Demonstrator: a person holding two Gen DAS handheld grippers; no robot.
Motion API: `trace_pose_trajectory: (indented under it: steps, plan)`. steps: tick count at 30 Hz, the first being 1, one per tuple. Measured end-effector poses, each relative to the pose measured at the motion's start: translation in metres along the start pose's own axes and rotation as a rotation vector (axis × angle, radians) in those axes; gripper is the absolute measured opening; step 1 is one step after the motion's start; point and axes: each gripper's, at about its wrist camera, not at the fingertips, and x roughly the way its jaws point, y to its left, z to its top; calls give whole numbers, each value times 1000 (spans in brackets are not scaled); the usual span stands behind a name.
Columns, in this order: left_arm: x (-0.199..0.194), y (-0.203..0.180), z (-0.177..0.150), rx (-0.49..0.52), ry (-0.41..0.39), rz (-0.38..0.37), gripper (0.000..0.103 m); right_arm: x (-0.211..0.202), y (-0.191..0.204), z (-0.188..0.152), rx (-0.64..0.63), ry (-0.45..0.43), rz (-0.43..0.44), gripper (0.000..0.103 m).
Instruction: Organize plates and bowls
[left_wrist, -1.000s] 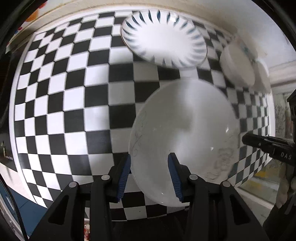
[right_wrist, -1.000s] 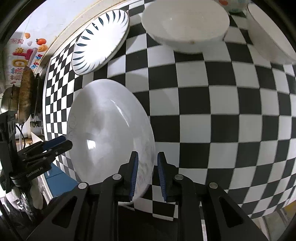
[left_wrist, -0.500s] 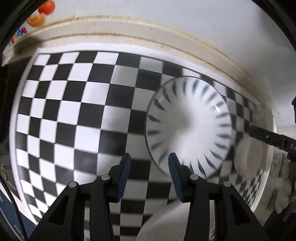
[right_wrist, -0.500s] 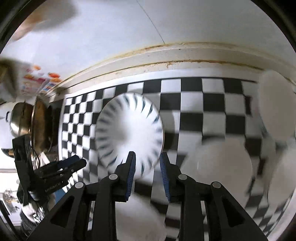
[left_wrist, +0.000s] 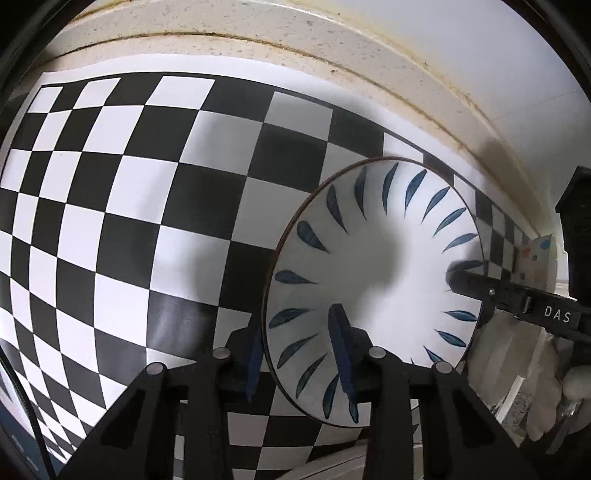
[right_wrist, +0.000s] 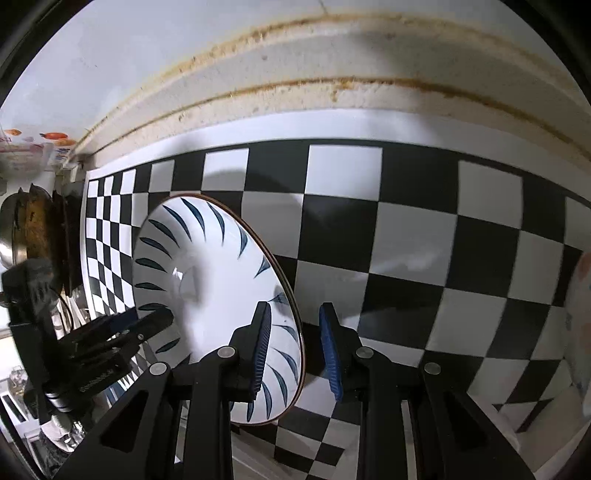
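A white plate with blue leaf marks (left_wrist: 373, 280) lies on the checkered cloth (left_wrist: 122, 229) near the back wall. My left gripper (left_wrist: 297, 350) is open and straddles the plate's near left rim, one finger over the plate and one outside. The same plate shows in the right wrist view (right_wrist: 218, 295). My right gripper (right_wrist: 295, 350) is open and straddles its right rim. Each gripper shows in the other's view, the right one (left_wrist: 517, 299) and the left one (right_wrist: 122, 332).
A beige backsplash ledge (right_wrist: 332, 96) runs close behind the plate. A pot and pans (right_wrist: 33, 236) stand at the far left. A white dish rim (left_wrist: 332, 465) shows at the bottom edge, and a pale bowl (right_wrist: 580, 317) at the right edge.
Both grippers left the plain white plate and moved forward to the blue-leaf plate. The right gripper's jaws opened wider. Both now straddle that plate's rim on opposite sides.
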Motion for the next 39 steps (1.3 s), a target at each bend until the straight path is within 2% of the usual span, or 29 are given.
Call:
trace_pose_trajectory:
  steps: [4, 9, 18, 29, 35, 39]
  plan:
    - [-12, -7, -5, 9, -14, 29, 31, 1, 5, -4, 3, -17, -21, 21]
    - [-36, -12, -12, 16, -41, 34, 31, -5, 8, -15, -5, -14, -4, 16]
    - [-87, -36, -36, 83, -106, 34, 31, -55, 31, -57, -31, -92, 10, 16]
    - [-127, -36, -99, 194, -170, 12, 31, -115, 55, -150, -28, -212, 19, 15]
    - [-133, -31, -133, 234, -174, 13, 31, -115, 58, -206, -5, -235, 32, 16]
    - [-124, -29, -152, 256, -145, 16, 31, -100, 54, -233, 22, -230, 44, 15]
